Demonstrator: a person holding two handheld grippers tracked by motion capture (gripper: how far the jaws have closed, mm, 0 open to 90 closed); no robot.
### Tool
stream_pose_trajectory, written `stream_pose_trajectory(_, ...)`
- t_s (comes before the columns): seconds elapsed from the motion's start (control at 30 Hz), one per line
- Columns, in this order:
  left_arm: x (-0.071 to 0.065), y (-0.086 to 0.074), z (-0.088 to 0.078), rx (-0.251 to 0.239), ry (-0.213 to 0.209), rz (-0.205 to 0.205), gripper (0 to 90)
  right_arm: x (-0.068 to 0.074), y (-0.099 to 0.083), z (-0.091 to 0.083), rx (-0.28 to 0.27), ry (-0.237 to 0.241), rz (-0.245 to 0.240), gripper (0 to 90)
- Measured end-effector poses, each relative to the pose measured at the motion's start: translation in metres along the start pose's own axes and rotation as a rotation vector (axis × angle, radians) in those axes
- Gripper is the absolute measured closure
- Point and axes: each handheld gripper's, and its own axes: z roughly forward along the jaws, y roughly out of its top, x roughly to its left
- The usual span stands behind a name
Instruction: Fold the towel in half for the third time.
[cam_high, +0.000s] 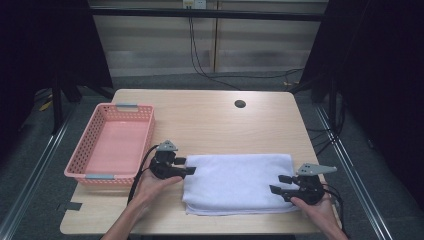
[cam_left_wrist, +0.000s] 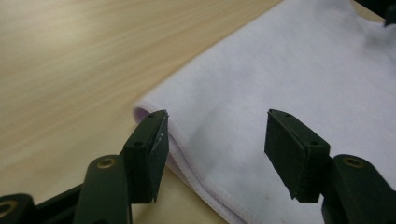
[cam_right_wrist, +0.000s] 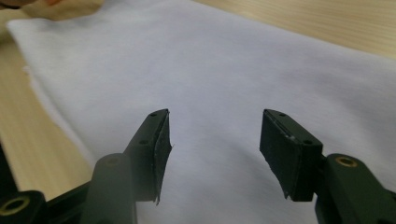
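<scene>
both jaws open at the two short ends of the folded towel

the white towel (cam_high: 237, 182) lies flat on the tabletop (cam_high: 210, 112), folded, between the two grippers. the left gripper (cam_high: 190, 166) has its jaws wide, with nothing pressed between them; in the left gripper view the towel's near corner (cam_left_wrist: 147, 109) sits just at the tip of one jaw, and the cloth spreads ahead between both. the right gripper (cam_high: 280, 184) also stands wide and empty, and in the right gripper view the cloth lies under and ahead of its jaws.

to do this step well, i think each jaw pair should go low over its own short edge and take all layers together, both sides at the same level, so the fold stays straight.

the towel's long axis runs from one gripper to the other. the pink basket (cam_high: 95, 172) stands beside the left gripper, apart from the towel.
</scene>
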Motion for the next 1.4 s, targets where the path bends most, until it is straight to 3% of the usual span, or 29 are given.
stream_pose_trajectory(0.2, 0.013, 0.011, 0.006, -0.017, 0.001, -0.021, 39.9, 0.027, 0.009, 0.017, 0.012, 0.088, -0.041, 44.7)
stream_pose_trajectory(0.37, 0.015, 0.01, 0.011, 0.005, 0.011, -0.018, 39.8, 0.055, 0.02, 0.041, 0.038, 0.152, -0.109, 44.9)
stream_pose_trajectory(0.6, 0.018, 0.01, 0.006, -0.018, 0.011, -0.032, 39.7, 0.094, 0.041, 0.074, 0.051, 0.25, -0.188, 44.7)
stream_pose_trajectory(0.8, 0.022, 0.006, 0.006, -0.004, 0.011, -0.038, 39.4, 0.126, 0.056, 0.112, 0.089, 0.347, -0.214, 43.3)
stream_pose_trajectory(1.0, 0.026, 0.002, 0.007, 0.004, 0.009, -0.049, 39.3, 0.14, 0.064, 0.138, 0.121, 0.422, -0.21, 42.3)
stream_pose_trajectory(1.03, 0.027, 0.002, 0.007, 0.005, 0.008, -0.054, 39.3, 0.14, 0.064, 0.139, 0.114, 0.429, -0.194, 41.6)
stream_pose_trajectory(1.17, 0.029, 0.001, 0.01, 0.016, 0.015, -0.061, 39.1, 0.142, 0.065, 0.148, 0.14, 0.435, -0.206, 40.5)
stream_pose_trajectory(1.3, 0.029, 0.0, 0.012, 0.027, 0.015, -0.057, 38.6, 0.147, 0.057, 0.159, 0.166, 0.431, -0.239, 39.4)
stream_pose_trajectory(1.4, 0.031, 0.0, 0.014, 0.026, 0.024, -0.066, 38.5, 0.152, 0.052, 0.158, 0.151, 0.402, -0.277, 38.3)
